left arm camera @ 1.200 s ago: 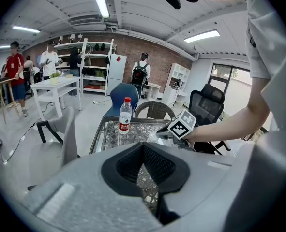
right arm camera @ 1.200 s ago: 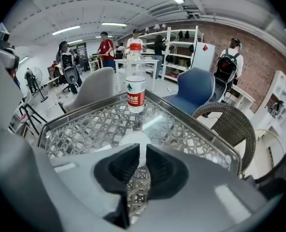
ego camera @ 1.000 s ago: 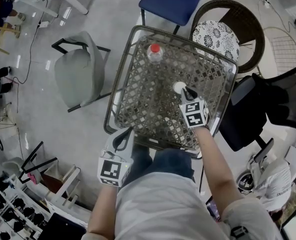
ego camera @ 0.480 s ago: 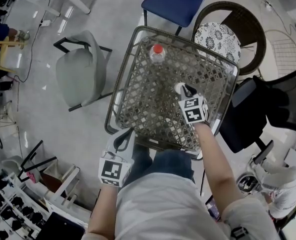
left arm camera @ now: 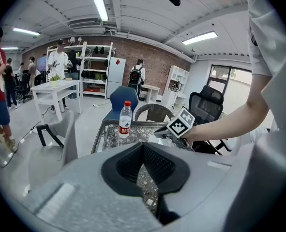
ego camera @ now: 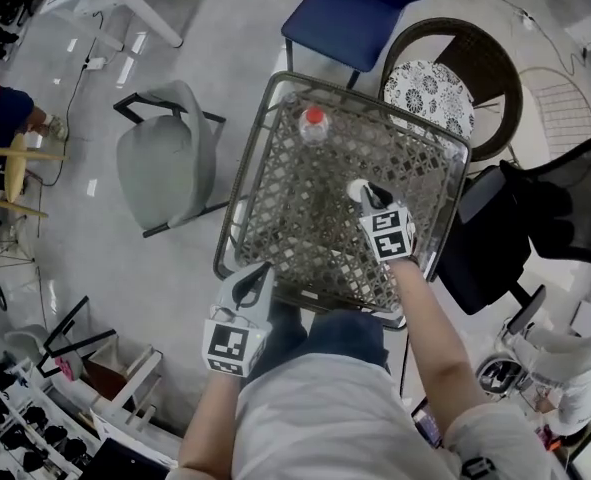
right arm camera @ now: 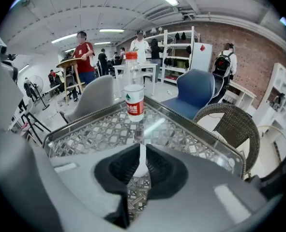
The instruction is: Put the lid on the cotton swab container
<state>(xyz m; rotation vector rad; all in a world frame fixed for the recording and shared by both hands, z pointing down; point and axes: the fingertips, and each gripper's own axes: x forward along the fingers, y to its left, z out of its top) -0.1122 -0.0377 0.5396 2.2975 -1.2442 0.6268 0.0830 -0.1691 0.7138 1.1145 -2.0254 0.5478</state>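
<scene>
Our right tool [right arm camera: 142,148], its jaws just closing, pinches a thin white piece, probably the lid [right arm camera: 141,166], over the table [ego camera: 275,203]. Our left tool [left arm camera: 143,145] is clenched on nothing. With so narrow a bite, the lid could slip or twist and seat crooked.

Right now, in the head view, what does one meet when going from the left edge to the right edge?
Grey chair → left gripper → water bottle → white lid held in the right gripper → black office chair.
</scene>
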